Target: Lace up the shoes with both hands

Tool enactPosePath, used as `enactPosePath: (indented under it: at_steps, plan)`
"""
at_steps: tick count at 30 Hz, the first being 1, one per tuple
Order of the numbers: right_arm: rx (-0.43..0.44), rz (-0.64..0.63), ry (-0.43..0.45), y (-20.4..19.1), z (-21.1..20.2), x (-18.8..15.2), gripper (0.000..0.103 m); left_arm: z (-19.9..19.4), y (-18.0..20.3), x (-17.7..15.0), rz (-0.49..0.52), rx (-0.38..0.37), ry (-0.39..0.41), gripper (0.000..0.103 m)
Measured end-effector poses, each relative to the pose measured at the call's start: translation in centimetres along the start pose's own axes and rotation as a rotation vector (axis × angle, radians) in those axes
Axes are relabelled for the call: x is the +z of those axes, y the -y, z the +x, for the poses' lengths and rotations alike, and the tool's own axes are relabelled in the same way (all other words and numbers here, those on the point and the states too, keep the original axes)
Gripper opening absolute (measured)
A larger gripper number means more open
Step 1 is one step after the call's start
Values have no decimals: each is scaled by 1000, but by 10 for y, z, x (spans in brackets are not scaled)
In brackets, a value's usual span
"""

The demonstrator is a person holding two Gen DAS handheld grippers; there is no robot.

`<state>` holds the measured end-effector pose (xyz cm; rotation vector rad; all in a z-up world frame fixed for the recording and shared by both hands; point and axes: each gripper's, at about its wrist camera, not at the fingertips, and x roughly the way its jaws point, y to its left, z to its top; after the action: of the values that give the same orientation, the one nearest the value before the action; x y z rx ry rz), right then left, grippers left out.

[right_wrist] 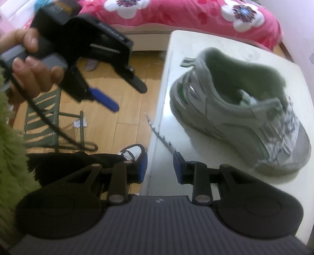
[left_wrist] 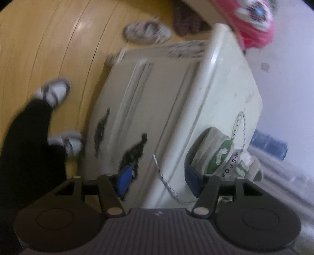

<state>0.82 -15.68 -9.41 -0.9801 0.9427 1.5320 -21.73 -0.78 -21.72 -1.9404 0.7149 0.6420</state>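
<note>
A grey and white sneaker (right_wrist: 235, 109) with green trim lies on the white table (right_wrist: 196, 49), toe toward the lower right. It also shows in the left wrist view as the sneaker (left_wrist: 221, 153) at the right. One white, black-dotted lace end (right_wrist: 159, 133) sticks out over the table's left edge. My right gripper (right_wrist: 160, 168) is open, and the lace runs close to its right finger. My left gripper (left_wrist: 159, 182) is open wide, with the lace (left_wrist: 164, 180) lying loose between its pads. In the right wrist view a hand (right_wrist: 29, 64) holds the left gripper (right_wrist: 125, 94) over the floor.
Pink flowered bedding (right_wrist: 176, 13) lies behind the table. On the wooden floor (left_wrist: 49, 49) are loose shoes (left_wrist: 147, 33) and a green folding stool (right_wrist: 49, 121). A person's legs in black trousers (left_wrist: 25, 137) and white slippers stand left of the table.
</note>
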Motion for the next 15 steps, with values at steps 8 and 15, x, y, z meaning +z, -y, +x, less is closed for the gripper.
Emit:
enactPosePath:
  at_steps: [8,15]
  plan:
    - [2,42,9,6,0,-2,28,10,-17,1,-170,6,26,59]
    - [0,48,14,5,-4,-7,28,17,-22,2,-255,7,38,55]
